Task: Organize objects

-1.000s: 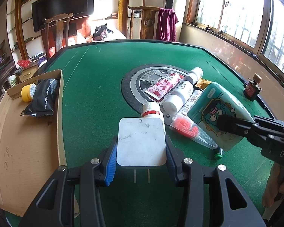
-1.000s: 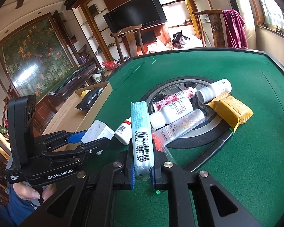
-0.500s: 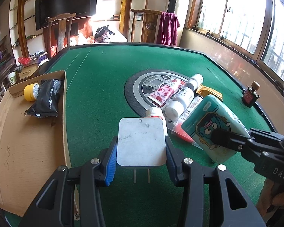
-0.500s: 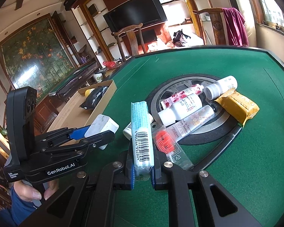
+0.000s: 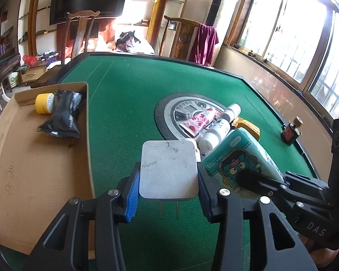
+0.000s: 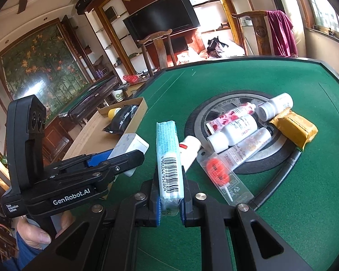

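Left gripper (image 5: 168,192) pinching white charger (image 5: 168,169), right gripper (image 6: 170,201) pinching tissue pack (image 6: 169,158), small red-cap bottle (image 6: 188,151) partly hidden behind.

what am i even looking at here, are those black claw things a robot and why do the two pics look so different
No robot: a person holds two handheld grippers, each with a fisheye camera looking along its fingers. One picture comes from the left gripper, the other from the right gripper, so each also shows the other tool from the side.

The left gripper is shut on a white charger with its two prongs pointing back at the camera. The right is shut on a teal tissue pack.

Below is a green felt table. On its round centre plate lie bottles, a pink tube, a yellow packet and a clear pack with something red in it. At the left stands a cardboard box holding a black pouch and a yellow roll.
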A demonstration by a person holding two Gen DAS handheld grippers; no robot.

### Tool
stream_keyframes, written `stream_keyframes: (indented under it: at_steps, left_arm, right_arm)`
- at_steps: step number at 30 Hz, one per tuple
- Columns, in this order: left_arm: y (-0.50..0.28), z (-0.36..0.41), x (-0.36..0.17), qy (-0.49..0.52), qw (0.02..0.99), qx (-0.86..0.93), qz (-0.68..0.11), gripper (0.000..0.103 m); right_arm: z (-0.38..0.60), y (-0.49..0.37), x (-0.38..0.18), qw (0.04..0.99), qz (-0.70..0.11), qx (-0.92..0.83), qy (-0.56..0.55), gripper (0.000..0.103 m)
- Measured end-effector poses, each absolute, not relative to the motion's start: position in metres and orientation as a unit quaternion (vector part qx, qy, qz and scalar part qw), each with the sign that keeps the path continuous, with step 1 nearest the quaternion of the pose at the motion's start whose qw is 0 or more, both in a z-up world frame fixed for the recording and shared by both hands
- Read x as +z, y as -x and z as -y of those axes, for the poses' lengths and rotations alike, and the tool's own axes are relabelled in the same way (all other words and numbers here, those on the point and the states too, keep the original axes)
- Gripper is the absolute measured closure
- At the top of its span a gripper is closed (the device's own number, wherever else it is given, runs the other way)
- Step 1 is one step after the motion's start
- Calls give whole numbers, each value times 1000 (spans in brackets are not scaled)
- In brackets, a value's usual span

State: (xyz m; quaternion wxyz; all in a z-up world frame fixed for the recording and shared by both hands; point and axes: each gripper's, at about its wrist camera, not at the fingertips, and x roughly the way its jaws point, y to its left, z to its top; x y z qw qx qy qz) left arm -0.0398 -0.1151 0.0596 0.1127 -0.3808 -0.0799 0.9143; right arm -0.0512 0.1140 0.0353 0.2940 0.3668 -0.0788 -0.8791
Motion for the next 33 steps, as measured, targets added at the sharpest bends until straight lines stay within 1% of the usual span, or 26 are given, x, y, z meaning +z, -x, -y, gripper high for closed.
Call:
stream_keyframes:
  at_steps: [6,16,20,24,33]
  left_arm:
    - [25,153,73,375,86,919,88,59]
    - [14,245,95,382,9,920,85,59]
    - [32,278,98,406,-10,910,89,59]
    - [57,302,97,422,-40,902,78,59]
    - [120,338,85,448,-60,886,102,59]
  right_arm:
    - [-80,49,51,310,58,-876,-364,90]
    - [-15,57,68,357,35,-854,-378,90]
    - [18,70,73,365,25,-844,-393,89]
    - [51,91,75,371,22,-833,-409,89]
    - [110,131,59,364,4,-819,-443,89]
